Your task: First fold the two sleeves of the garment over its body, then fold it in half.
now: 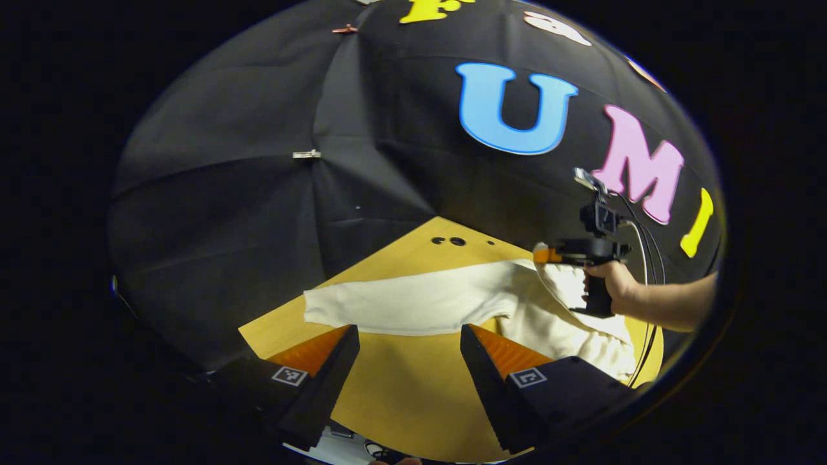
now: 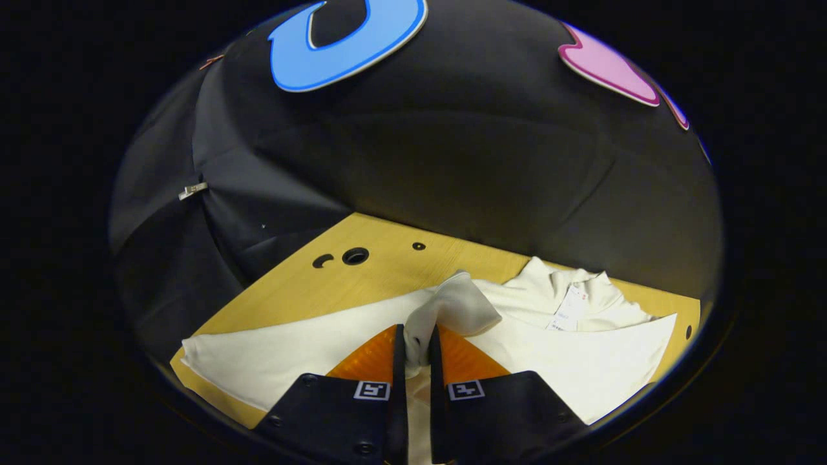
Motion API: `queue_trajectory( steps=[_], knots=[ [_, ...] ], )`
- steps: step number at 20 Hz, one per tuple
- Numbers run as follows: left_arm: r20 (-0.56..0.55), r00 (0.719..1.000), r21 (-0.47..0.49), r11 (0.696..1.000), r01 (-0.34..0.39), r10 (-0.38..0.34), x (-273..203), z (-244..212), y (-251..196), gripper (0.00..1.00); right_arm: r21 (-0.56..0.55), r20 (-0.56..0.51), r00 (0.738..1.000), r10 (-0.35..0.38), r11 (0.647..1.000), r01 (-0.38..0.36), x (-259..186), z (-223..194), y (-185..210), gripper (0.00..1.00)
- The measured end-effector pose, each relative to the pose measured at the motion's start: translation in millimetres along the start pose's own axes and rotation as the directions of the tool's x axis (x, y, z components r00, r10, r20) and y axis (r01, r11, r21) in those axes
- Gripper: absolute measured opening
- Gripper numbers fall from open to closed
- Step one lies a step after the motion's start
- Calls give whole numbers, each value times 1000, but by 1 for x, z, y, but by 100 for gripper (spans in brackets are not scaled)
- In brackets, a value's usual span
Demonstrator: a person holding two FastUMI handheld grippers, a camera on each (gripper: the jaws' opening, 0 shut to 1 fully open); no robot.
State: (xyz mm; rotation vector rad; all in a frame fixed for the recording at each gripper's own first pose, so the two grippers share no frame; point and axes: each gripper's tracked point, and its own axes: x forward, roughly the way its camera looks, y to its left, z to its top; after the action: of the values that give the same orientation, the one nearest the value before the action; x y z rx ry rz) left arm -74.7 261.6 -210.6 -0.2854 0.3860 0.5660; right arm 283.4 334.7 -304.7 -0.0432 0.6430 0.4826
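Two hand-held grippers at work: our right hand-held gripper pinches a raised fold of the cream long-sleeved top lying on the wooden tabletop, one sleeve stretched flat. Our left hand-held gripper hovers with fingers spread wide, grasping nothing.

Dim booth; light, probably from overhead, brightens the counter and garment. Fisheye bends the edges; focus stays sharp.
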Motion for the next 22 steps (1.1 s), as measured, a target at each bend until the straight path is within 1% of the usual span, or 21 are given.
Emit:
queue_trajectory(
  steps=[2, 3, 4, 5, 6, 7, 8, 9, 10, 11, 13, 14, 15, 16, 17, 19, 21, 22],
  knots=[
    [14, 999, -25, 999, -39, 40, 16, -4, 20, 97, -1, -11, 1000, 14, 1000, -14, 12, -10, 10, 25],
    [13, 998, -23, 998, -58, 59, 25, -9, 32, 97, 11, -12, 999, 30, 999, -30, 16, -12, 18, 20],
    [9, 996, -9, 996, -86, 86, 34, -14, 45, 97, 23, -8, 999, 53, 998, -53, 20, -13, 27, 29],
    [3, 993, 1, 993, -117, 117, 43, -19, 60, 97, 29, 0, 997, 72, 997, -72, 20, -11, 33, 52],
    [-5, 990, 5, 990, -140, 140, 54, -21, 73, 97, 25, 10, 997, 76, 997, -76, 18, -10, 35, 66],
    [-8, 987, 4, 987, -161, 161, 65, -23, 85, 97, 22, 20, 996, 86, 996, -86, 14, -9, 36, 68],
    [-18, 983, 2, 984, -181, 181, 77, -24, 97, 97, 3, 17, 995, 98, 995, -98, 11, -12, 38, 85],
    [-32, 978, -1, 979, -206, 206, 86, -27, 108, 97, -35, 26, 995, 95, 995, -94, 2, -12, 31, 95],
    [-35, 975, -3, 976, -219, 219, 95, -27, 116, 97, -79, 36, 996, 83, 994, -80, -6, -12, 21, 98],
    [-34, 973, -8, 973, -230, 230, 105, -27, 122, 97, -118, 48, 996, 68, 991, -62, -16, -11, 8, 98],
    [-61, 968, -28, 969, -245, 243, 125, -34, 133, 97, -144, 67, 997, 45, 989, -35, -39, -9, -17, 98],
    [-77, 968, -41, 969, -243, 240, 133, -37, 136, 97, -127, 73, 997, 31, 992, -21, -52, -8, -29, 98],
    [-88, 972, -57, 973, -225, 220, 140, -39, 135, 97, -91, 75, 997, 22, 996, -15, -63, -8, -41, 98],
    [-87, 973, -63, 973, -221, 215, 148, -40, 135, 98, -51, 73, 997, 8, 999, -4, -76, -9, -54, 98],
    [-94, 969, -58, 971, -234, 228, 157, -44, 140, 97, -20, 75, 997, -13, 1000, 15, -90, -9, -70, 98],
    [-120, 961, -39, 966, -255, 249, 167, -57, 145, 98, 1, 106, 991, -76, 997, 77, -118, -2, -104, 98],
    [-146, 953, -31, 962, -271, 264, 174, -64, 146, 98, 1, 148, 975, -168, 986, 169, -148, 3, -141, 98],
    [-142, 952, -28, 960, -278, 271, 177, -62, 145, 98, 10, 168, 965, -201, 979, 202, -164, 4, -157, 98]
  ],
)
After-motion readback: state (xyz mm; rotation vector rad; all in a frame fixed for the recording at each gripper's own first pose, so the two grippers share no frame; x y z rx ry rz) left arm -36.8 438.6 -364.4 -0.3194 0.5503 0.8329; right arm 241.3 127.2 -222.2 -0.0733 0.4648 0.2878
